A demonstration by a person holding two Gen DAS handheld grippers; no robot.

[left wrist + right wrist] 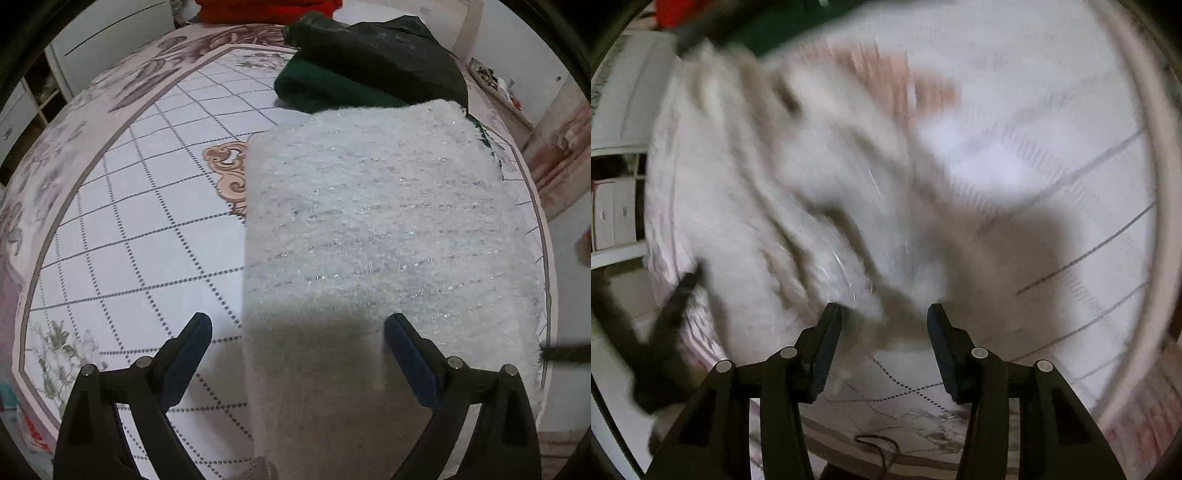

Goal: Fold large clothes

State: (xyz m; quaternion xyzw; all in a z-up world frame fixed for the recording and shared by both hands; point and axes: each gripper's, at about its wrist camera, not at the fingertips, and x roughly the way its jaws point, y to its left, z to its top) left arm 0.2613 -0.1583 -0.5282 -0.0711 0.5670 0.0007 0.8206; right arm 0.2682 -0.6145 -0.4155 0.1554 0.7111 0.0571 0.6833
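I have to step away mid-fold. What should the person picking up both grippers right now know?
Left gripper: open, holding nothing, over the near left edge of the fluffy white knit garment.
Right gripper: open; its view is motion-blurred, white fabric lies just ahead, no grip.
The garment lies on the grid-patterned bedspread as a neat folded rectangle. Dark green and black clothes are piled beyond it.
Done: the white piece looks folded.
Left: probably a final fold or stacking, then the dark pile.

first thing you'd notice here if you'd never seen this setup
A fluffy white garment, folded into a long slab, fills the right half of the left wrist view on a grid-patterned bedspread. Behind it lies a dark green pile. The open left gripper frames its near end.
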